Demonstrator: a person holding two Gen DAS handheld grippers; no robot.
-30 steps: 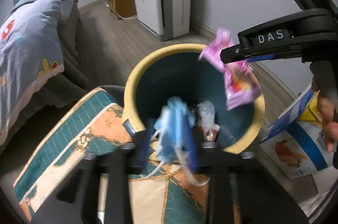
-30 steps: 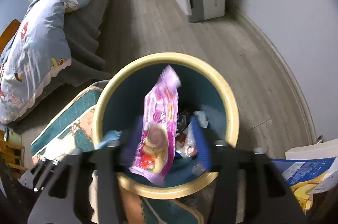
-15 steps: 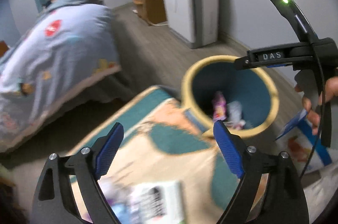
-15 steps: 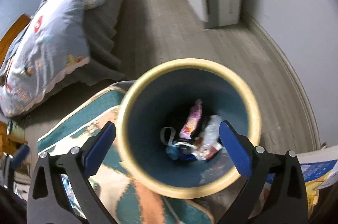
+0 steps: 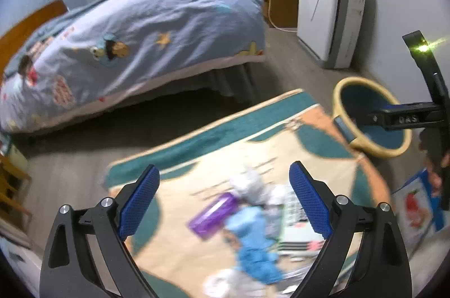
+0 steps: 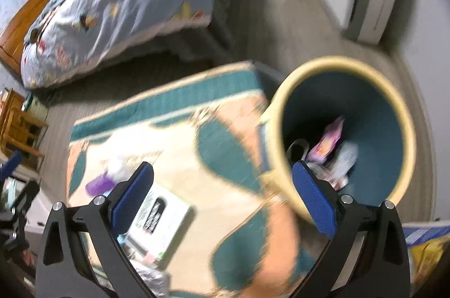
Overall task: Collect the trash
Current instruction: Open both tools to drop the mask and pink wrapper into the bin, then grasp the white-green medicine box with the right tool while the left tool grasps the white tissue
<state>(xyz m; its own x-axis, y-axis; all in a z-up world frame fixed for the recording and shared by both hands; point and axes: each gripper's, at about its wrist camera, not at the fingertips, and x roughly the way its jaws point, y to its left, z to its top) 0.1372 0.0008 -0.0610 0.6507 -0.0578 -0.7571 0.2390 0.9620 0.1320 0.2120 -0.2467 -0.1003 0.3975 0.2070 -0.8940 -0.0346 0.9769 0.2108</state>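
A yellow-rimmed, teal-lined trash bin [image 5: 341,90] stands at the rug's far right corner. Inside the bin [image 6: 337,61] lie a pink wrapper [image 6: 329,137] and other scraps. My left gripper [image 5: 223,170] hangs over the rug with its jaws opening and nothing between them. Below it, blurred, lie a purple wrapper [image 5: 213,213], a blue mask [image 5: 256,250], crumpled white paper [image 5: 250,182] and a white printed box [image 5: 295,227]. My right gripper [image 6: 222,167] is open and empty, between the bin and the white box [image 6: 163,216].
A teal and cream rug [image 5: 225,129] covers the floor. A bed with a blue quilt [image 5: 154,31] fills the left. A white air purifier [image 5: 326,17] stands by the wall. A blue and white carton [image 5: 416,205] sits right of the bin.
Both grippers opened over the bin: the blue mask and the pink wrapper dropped in. Both then swung left, away from the bin and over the rug's litter.
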